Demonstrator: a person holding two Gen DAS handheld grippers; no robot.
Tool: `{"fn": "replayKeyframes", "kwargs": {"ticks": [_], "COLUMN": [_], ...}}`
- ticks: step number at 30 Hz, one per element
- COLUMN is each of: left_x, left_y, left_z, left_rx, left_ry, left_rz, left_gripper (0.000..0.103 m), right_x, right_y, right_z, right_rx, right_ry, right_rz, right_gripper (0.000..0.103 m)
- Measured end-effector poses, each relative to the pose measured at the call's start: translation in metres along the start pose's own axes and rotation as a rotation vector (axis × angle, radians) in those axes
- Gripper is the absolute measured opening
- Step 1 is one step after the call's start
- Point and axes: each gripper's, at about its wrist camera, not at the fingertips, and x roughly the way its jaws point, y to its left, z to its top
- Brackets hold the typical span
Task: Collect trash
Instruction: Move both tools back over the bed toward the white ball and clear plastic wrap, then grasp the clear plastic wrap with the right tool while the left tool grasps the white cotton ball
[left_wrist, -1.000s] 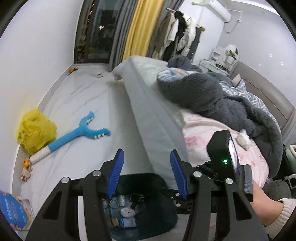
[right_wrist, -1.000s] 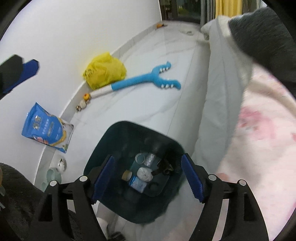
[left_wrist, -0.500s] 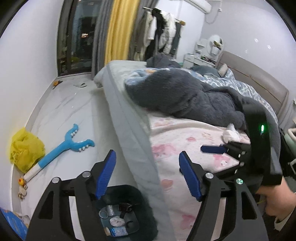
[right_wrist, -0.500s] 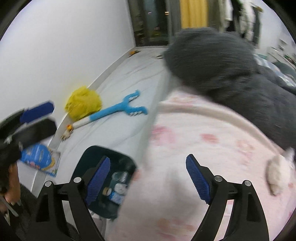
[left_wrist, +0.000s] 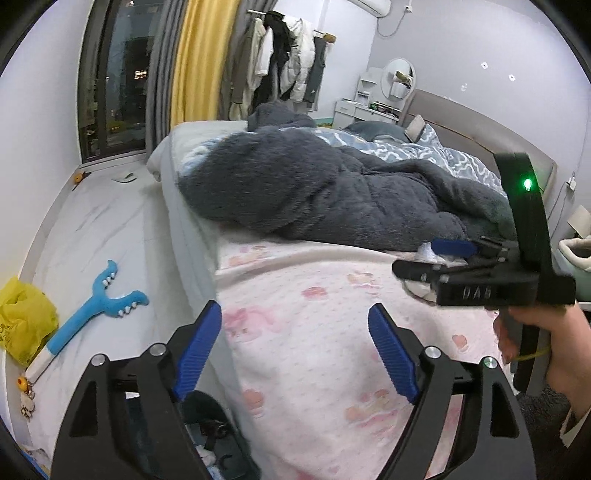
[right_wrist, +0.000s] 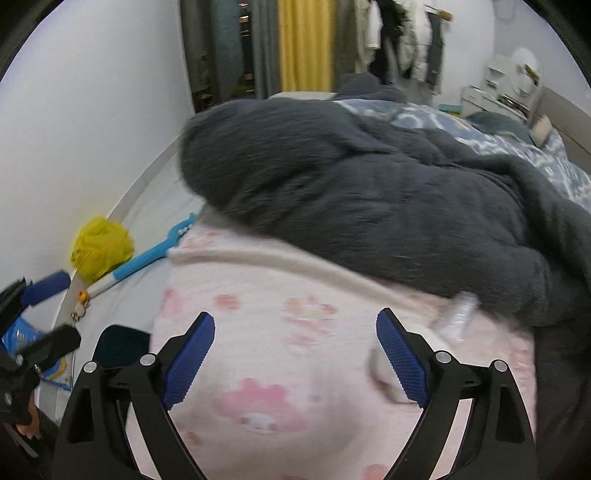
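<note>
Both grippers gape, holding nothing: left gripper (left_wrist: 295, 347) at lower centre over the pink blanket (left_wrist: 332, 302); right gripper (right_wrist: 295, 354) likewise; bin (right_wrist: 122, 349) lower left; white scrap (right_wrist: 458, 317) at right.

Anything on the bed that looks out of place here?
Yes: a crumpled clear plastic wrapper and a white scrap lie on the pink blanket, beside the dark fleece. They look like litter. Both grippers are open and empty.
</note>
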Motion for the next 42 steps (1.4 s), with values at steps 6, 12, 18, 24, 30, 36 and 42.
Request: {"fn": "replayKeyframes", "kwargs": {"ticks": [6,12,18,24,30,36,42], "left_x": [0.024,0.051,0.081,0.104,0.125,0.145,0.168], "left_y": [-0.031,-0.068,-0.096,-0.115,-0.135,-0.158,-0.169], "left_z": [0.001,-0.002,-0.001,-0.002,-0.002,-0.003,-0.005], "left_rx": [0.037,0.120,0.132,0.134,0.129,0.140,0.142], "left_ry": [0.023,0.053,0.092,0.119,0.139,0.165,0.196], "left_rz": [-0.038,-0.068,-0.126,-0.165,-0.203,-0.241,-0.229], "left_gripper": [0.087,0.087,0.088,0.088,0.088,0.088,0.088], "right_x": [-0.005,0.000,0.011,0.024,0.039,0.055,0.067], "right_y": [-0.053,-0.090,-0.118,-0.143,-0.162,-0.181,-0.187], "right_z": [0.003,0.004,0.004,0.004,-0.005,-0.015,-0.021], "right_rx": [0.079,0.112,0.162,0.200,0.247,0.338,0.366], "right_ry": [-0.004,0.006,0.021,0.026,0.060,0.081,0.114], "right_rz": [-0.030,-0.065,-0.048,-0.042,-0.019,0.052,0.091], "right_gripper": [0.091,0.091,0.091,0.091,0.091,0.090,0.076]}}
